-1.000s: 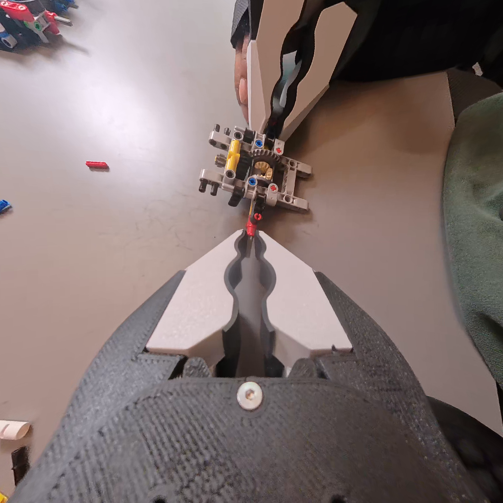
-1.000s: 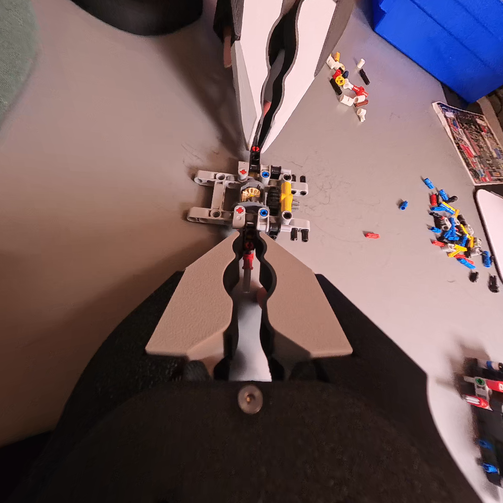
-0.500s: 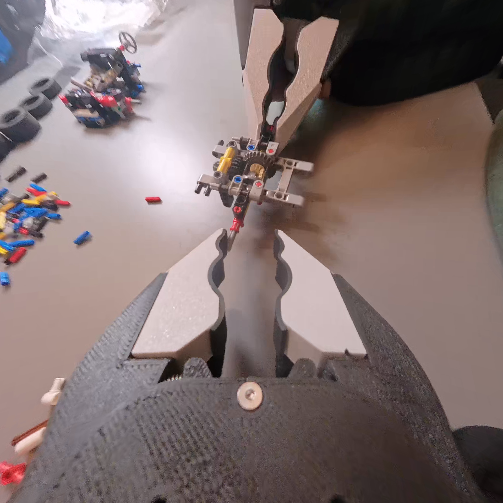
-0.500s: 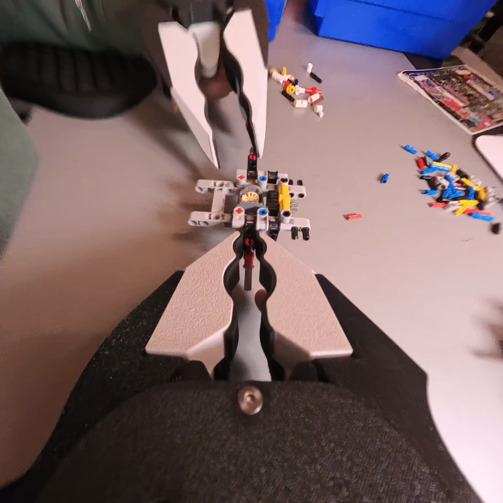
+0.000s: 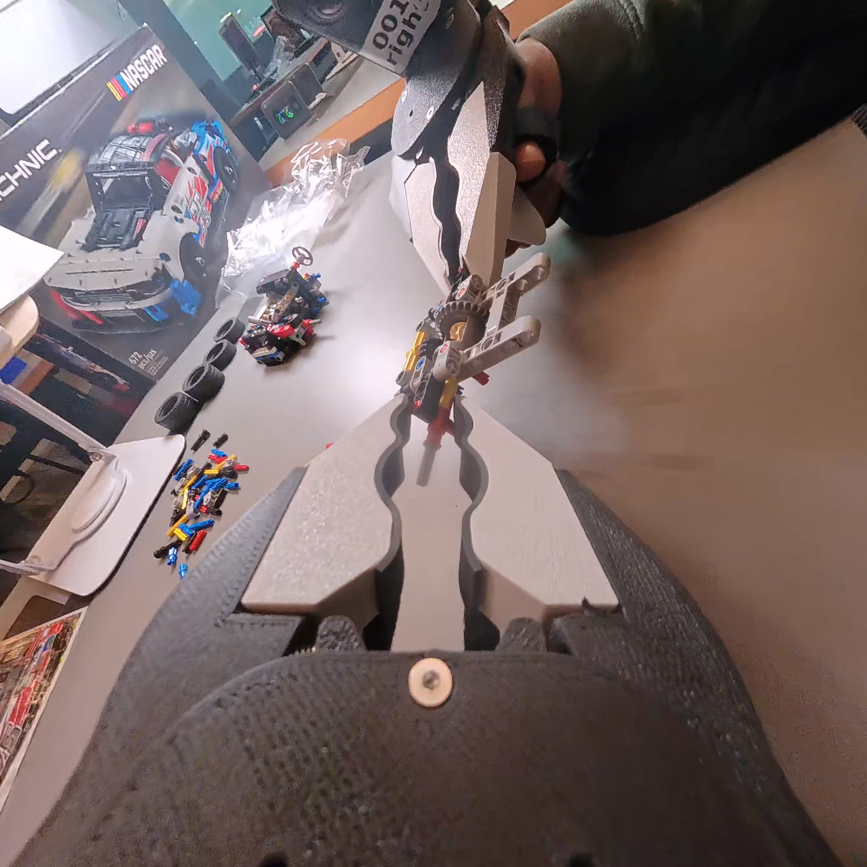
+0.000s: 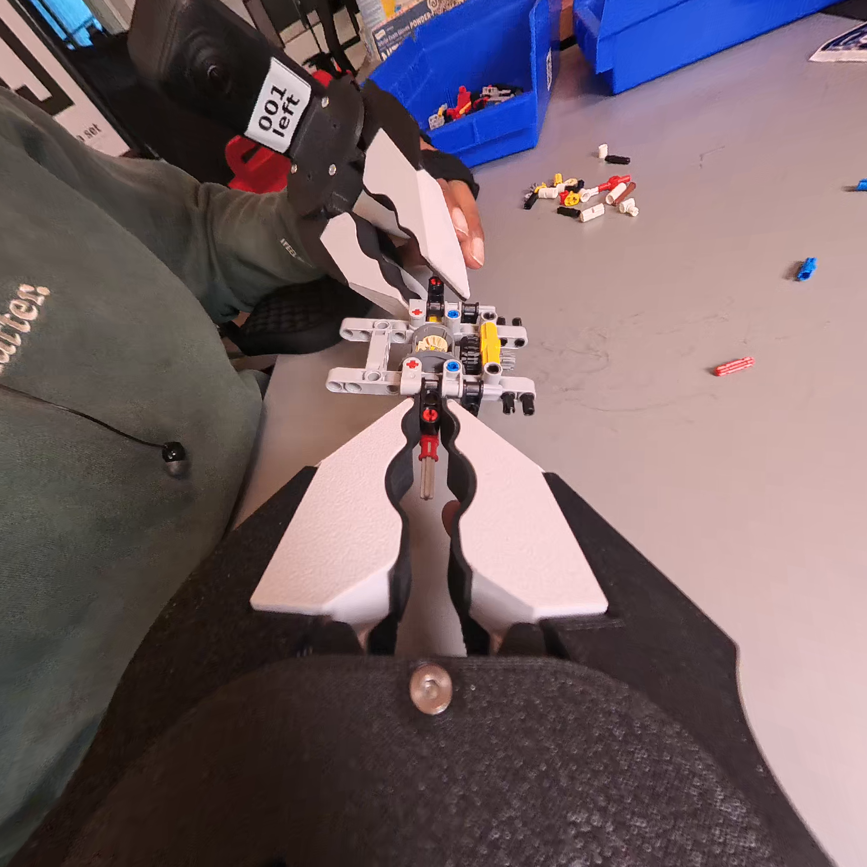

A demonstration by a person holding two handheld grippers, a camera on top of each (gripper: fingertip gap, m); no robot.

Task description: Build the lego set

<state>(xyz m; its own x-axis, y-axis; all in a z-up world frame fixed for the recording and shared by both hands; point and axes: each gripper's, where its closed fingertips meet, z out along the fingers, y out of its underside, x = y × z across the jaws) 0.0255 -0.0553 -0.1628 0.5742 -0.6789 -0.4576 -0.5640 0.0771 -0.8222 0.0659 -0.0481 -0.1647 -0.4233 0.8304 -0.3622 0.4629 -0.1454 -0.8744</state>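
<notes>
The lego assembly (image 5: 469,328), a grey frame with a black gear, a tan gear and a yellow piece, is held off the grey table between both grippers. My left gripper (image 5: 430,406) is closed around its near end, where a red bush and grey axle (image 5: 427,462) stick back between the fingers. My right gripper (image 5: 457,277) holds the far end. In the right wrist view my right gripper (image 6: 429,403) is shut on a black connector of the assembly (image 6: 436,347), and my left gripper (image 6: 436,300) meets the opposite end.
On the left are the set's box (image 5: 117,187), several tyres (image 5: 201,375), a partly built chassis (image 5: 281,319), a pile of small pieces (image 5: 201,488) and a white plate (image 5: 103,506). Blue bins (image 6: 469,94), loose pieces (image 6: 581,197) and a red pin (image 6: 734,366) lie on the right. Some 5 cm of space lies between my two pairs of fingers.
My left gripper let go of the red axle end, opened, then closed again on the assembly's end. The assembly has come up off the table, and both views have tilted upward.
</notes>
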